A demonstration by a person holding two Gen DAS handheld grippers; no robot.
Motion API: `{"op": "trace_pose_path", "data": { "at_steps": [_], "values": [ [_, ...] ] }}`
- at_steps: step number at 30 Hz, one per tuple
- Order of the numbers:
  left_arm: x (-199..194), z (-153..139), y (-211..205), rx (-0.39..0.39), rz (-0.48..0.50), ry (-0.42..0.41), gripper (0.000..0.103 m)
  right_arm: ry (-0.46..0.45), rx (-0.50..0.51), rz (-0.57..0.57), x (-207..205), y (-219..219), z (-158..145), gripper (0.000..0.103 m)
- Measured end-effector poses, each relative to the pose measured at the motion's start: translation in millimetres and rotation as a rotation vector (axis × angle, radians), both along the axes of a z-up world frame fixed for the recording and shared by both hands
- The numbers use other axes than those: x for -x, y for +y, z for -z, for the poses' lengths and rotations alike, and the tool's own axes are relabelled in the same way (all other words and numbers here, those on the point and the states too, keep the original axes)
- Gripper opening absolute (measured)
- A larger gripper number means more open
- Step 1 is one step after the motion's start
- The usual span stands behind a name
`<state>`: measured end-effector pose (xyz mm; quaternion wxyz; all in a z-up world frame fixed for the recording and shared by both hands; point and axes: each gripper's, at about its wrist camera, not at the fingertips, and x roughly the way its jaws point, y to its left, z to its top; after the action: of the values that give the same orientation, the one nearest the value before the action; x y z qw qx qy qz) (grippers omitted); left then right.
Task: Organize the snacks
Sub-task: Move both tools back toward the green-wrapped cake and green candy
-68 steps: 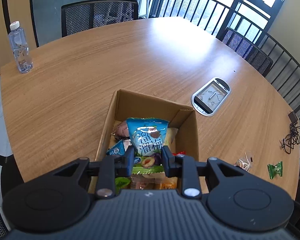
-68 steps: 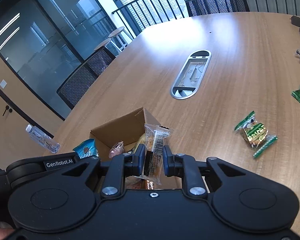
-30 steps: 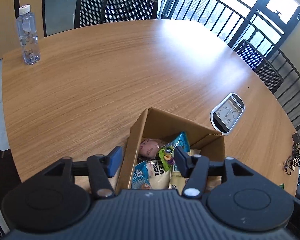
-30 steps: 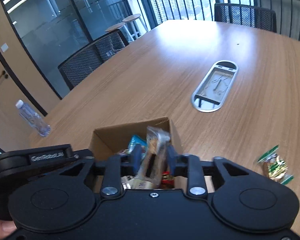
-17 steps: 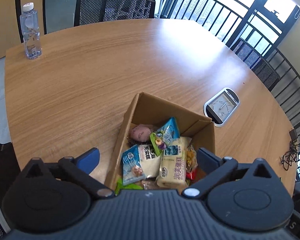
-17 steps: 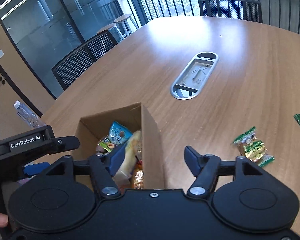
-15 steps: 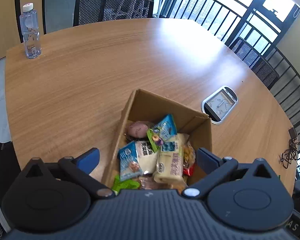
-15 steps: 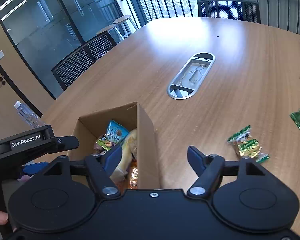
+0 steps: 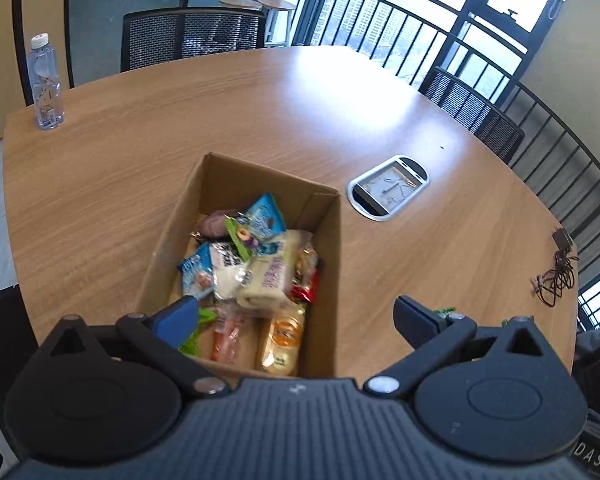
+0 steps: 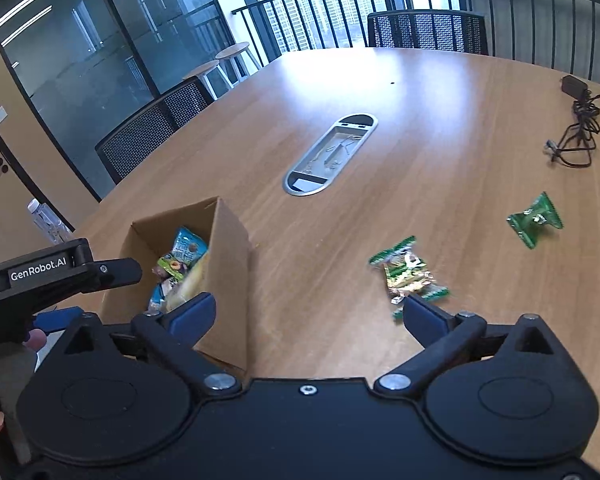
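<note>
An open cardboard box (image 9: 168, 240) stands on the wooden table and holds several snack packets (image 9: 256, 268). My left gripper (image 9: 296, 316) hangs over the box's near end, open wide and empty. My right gripper (image 10: 310, 312) is just right of the box (image 10: 228, 272); its jaws are opening with nothing between them. A green and gold snack packet (image 10: 410, 274) lies on the table just beyond the right fingertip. A second green packet (image 10: 534, 220) lies farther right. The left gripper's black housing (image 10: 40, 272) shows at the left of the right wrist view.
A water bottle (image 9: 46, 84) stands at the far left table edge. A silver cable hatch (image 10: 332, 154) is set into the tabletop. A black charger and cable (image 10: 576, 128) lie far right. Mesh chairs (image 9: 192, 36) and a railing ring the table.
Both grippers opened and let go of their packets, which now lie in the box. Both hands then drifted right, so the green packets on the table are nearer the right gripper.
</note>
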<state>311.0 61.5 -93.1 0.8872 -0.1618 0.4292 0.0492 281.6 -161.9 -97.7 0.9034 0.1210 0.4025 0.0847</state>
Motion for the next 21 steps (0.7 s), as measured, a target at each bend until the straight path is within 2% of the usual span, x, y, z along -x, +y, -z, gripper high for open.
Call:
{"op": "trace_pose_path", "data": {
  "at_steps": [10, 21],
  "values": [
    [30, -1, -59, -0.045, 0.041, 0.005, 0.103, -0.023, 0.042, -0.017, 29, -54, -1, 0.103],
    [61, 7, -120, -0.036, 0.021, 0.042, 0.103, -0.051, 0.078, -0.028, 51, -120, -4, 0.103]
  ]
}}
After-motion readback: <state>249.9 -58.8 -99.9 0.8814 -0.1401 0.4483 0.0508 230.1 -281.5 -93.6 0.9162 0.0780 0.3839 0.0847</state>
